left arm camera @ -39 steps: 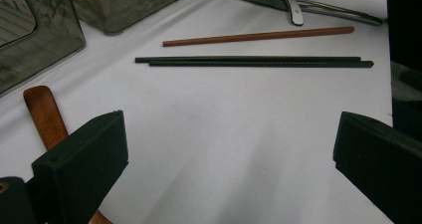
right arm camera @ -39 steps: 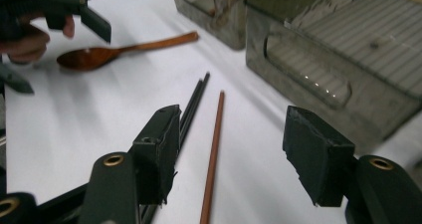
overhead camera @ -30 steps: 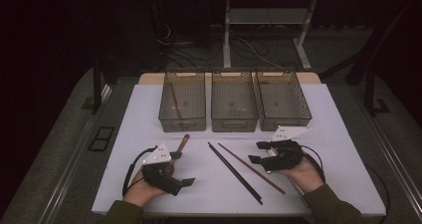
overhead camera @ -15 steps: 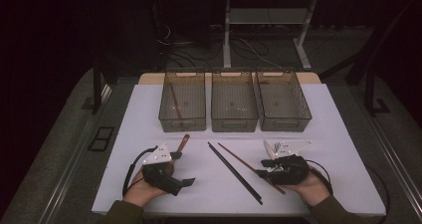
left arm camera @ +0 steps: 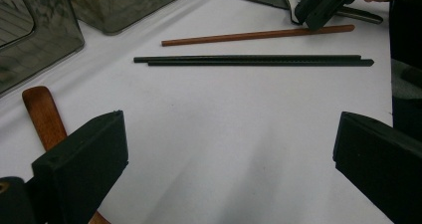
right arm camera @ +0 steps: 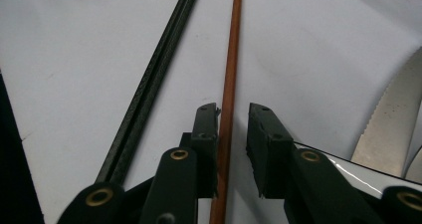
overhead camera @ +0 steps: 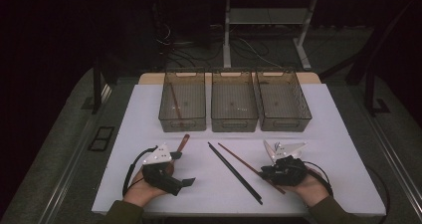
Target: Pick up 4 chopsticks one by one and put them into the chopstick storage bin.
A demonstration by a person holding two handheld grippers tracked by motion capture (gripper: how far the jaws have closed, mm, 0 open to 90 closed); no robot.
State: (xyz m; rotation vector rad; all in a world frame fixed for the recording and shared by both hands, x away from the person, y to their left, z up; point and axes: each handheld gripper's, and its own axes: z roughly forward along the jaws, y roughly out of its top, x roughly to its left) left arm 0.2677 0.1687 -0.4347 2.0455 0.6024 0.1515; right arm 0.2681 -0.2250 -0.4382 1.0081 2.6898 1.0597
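- Currently in hand: pickup of the brown chopstick [right arm camera: 230, 84], lying flat near the tabletop's front edge, right of centre, slanted toward the front right corner.
- Right gripper [right arm camera: 234, 115]: set astride the brown chopstick at its near end; jaws just narrowed, one pad touching the stick, a slim gap left on the other side; not yet pinching.
- Left gripper [left arm camera: 224, 149]: jaws spread wide over bare tabletop [overhead camera: 318, 109] near the front left corner, holding nothing.
- Neighbours: black chopstick pair [right arm camera: 149, 89] just beside the brown one on its left; serrated knife blade [right arm camera: 393, 129] near on the right; wooden handle [left arm camera: 44, 115] beside the left gripper.
- Back edge: three mesh bins [overhead camera: 234, 107] in a row, left one holding a thin stick.
- Advice, as judgement: finish the squeeze with the stick centred between the pads; keep pad tips low to the surface, since so thin a rod may roll out.
- Lift straight up, clear of the black pair, to avoid dragging it.
- Risk: end-grip leaves the long free end liable to droop or swing.
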